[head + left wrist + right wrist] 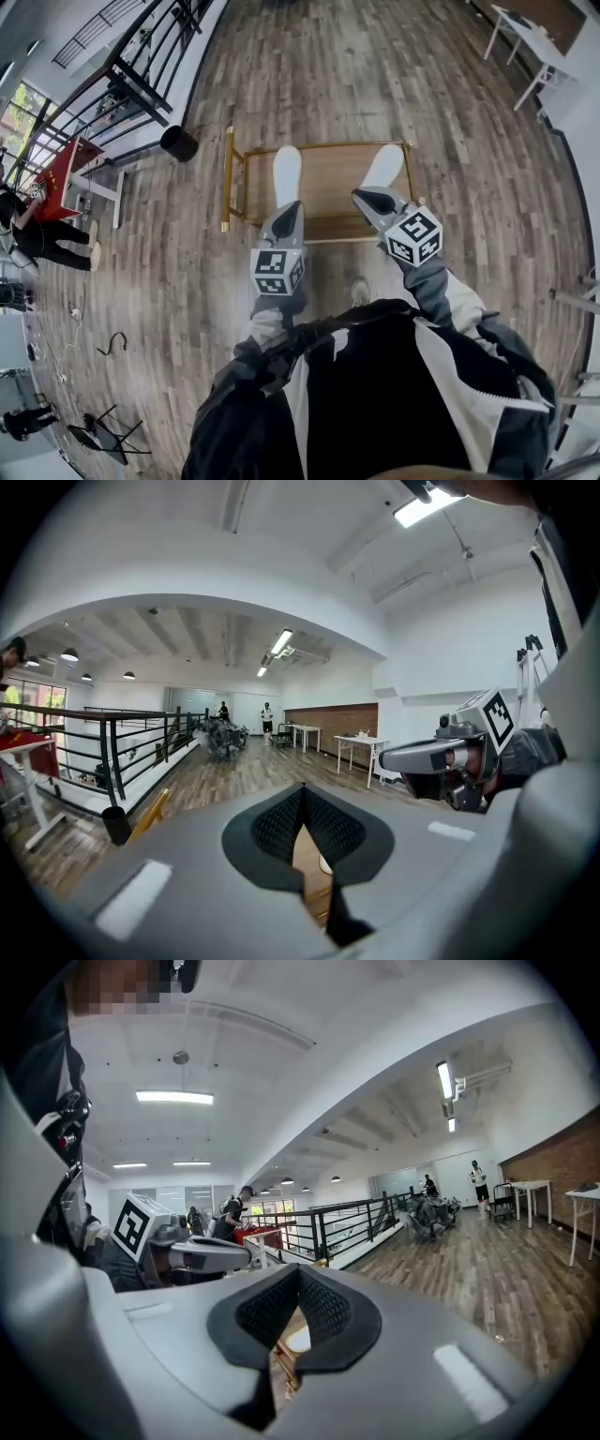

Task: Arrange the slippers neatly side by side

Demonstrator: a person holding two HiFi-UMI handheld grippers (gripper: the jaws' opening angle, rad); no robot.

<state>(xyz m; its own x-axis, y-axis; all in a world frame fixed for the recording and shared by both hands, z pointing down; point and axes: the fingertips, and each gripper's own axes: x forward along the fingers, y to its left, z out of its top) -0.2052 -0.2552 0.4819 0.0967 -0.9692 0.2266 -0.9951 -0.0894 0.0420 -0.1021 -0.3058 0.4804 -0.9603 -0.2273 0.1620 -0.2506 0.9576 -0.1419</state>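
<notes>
step: you are holding both claws just short of the pair; by the look of it, no pick-up begun yet
left gripper: jaws pressing together, empty
right gripper: jaws pressing together, empty
slippers: left slipper and right slipper are lying well apart on the rack, one ahead of each claw
next move: you are probably needing spread jaws, then a pinch to bring one beside the other
materials: slippers looking white, soft, rounded-oblong; rack showing a wooden top with a gold frame

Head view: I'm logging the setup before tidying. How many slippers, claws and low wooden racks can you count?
White slippers: 2
Claws, left claw and right claw: 2
Wooden rack: 1
Total: 5
</notes>
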